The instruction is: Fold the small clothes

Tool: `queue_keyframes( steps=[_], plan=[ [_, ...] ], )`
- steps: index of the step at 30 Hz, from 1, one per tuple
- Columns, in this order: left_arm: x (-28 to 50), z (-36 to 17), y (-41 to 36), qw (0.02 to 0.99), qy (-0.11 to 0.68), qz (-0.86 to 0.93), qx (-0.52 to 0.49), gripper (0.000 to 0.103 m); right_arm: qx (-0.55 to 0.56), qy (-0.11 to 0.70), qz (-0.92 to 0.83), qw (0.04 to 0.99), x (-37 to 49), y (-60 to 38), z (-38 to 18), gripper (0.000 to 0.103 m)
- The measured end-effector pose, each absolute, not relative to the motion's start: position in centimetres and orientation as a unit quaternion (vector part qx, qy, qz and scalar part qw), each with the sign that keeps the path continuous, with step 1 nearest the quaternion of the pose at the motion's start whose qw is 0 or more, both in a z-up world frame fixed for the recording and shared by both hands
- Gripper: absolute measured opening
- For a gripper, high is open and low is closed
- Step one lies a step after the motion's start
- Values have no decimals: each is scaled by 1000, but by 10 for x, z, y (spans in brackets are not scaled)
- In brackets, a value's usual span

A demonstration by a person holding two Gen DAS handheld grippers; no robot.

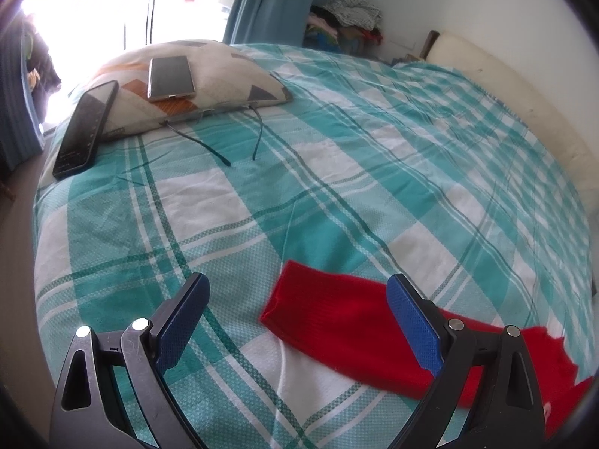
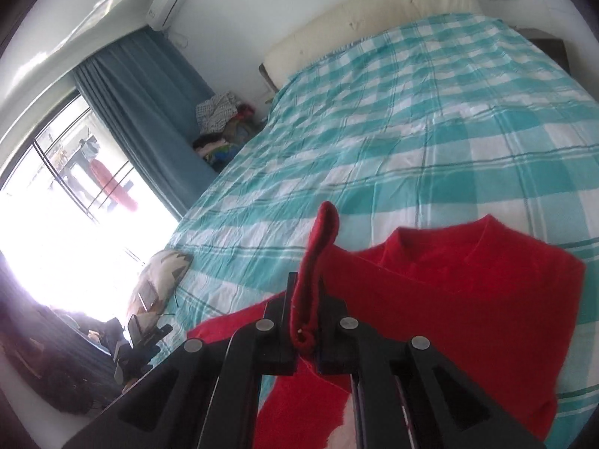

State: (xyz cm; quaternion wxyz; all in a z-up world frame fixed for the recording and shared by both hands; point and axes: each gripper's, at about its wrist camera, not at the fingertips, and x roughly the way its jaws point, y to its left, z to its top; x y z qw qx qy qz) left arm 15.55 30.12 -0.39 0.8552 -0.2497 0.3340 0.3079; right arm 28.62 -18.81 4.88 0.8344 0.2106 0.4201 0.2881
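Red sweater (image 2: 468,299) lies on the teal-checked bedspread (image 2: 411,119), no readable label showing. Right gripper (image 2: 305,321) pinches a fold of its fabric; left gripper (image 1: 299,321) hovers spread wide beside its sleeve (image 1: 337,318).

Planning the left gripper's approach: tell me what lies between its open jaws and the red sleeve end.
Only bare checked bedspread, seen in the left wrist view; the red sleeve already lies partly between the jaws.
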Motion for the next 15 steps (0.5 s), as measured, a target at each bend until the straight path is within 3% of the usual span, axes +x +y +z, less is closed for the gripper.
queue_keyframes(
  steps=[1,2,8,15],
  plan=[
    [156,-4,301,856,334,307,-249,96,214,443,298,818,288,-179,33,47],
    [156,-4,301,856,334,306,-248,96,212,452,302,812,287,-178,22,62],
    [156,-3,301,858,330,301,-252,97,209,432,285,830,260,-221,15,62],
    [162,-2,287,868,338,283,-231,97,129,409,126,895,198,-344,-7,63]
  ],
)
